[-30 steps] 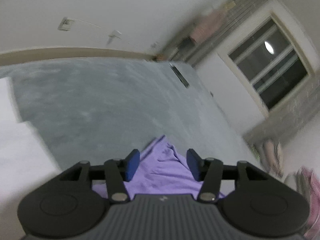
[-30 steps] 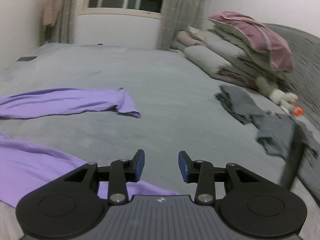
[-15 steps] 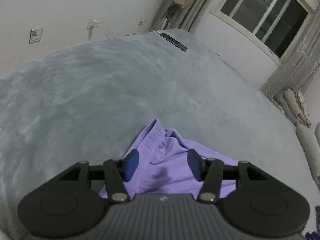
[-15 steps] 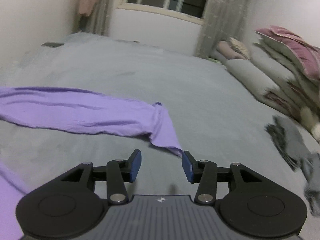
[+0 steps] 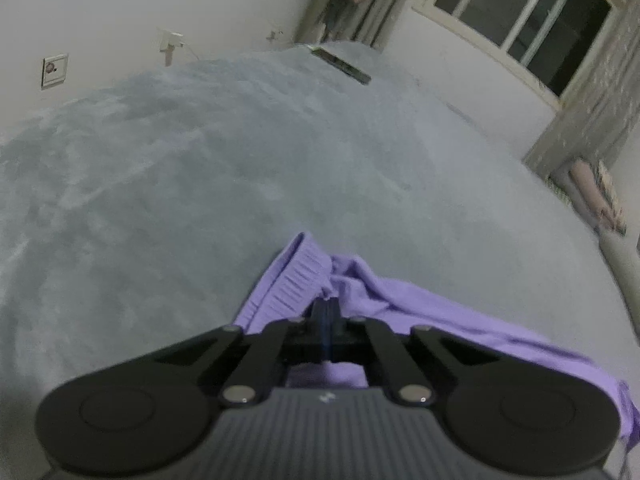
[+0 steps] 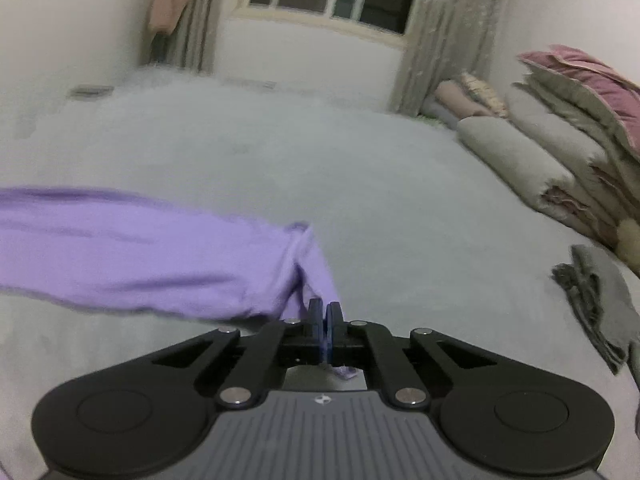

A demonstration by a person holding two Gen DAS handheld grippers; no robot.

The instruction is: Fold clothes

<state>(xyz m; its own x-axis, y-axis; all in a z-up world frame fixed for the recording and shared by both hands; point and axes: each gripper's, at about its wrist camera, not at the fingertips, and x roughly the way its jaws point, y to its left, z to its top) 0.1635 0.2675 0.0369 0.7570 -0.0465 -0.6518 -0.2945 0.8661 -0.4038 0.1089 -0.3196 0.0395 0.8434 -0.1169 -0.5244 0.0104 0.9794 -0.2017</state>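
— Grey bed (image 5: pixel 168 208) fills both views, a window beyond it and bedding (image 6: pixel 560 128) stacked along the right. Where is the garment?

— Purple top (image 6: pixel 132 256) lies across the bed, unfolded as far as I can see. One sleeve stretches out flat in the right view; in the left view a ribbed cuff (image 5: pixel 296 280) sits just ahead of the fingers.

— And the grippers?

— Left gripper (image 5: pixel 327 308) has its blue pads pressed together on the cloth right behind that cuff. Right gripper (image 6: pixel 325 312) is also closed, and a scrap of purple pokes out beneath it, so it looks clamped on the other sleeve's end, though blur makes the exact bite hard to judge.

— So both sleeve ends are pinched. How to handle it well?

— I'd keep both pinches firm, lift together at equal height, and hold the fabric lightly taut so it doesn't bunch. Knit stretches and sags, so slow, even moves. Stay clear of the grey clothes (image 6: pixel 600 292) lying on the right.
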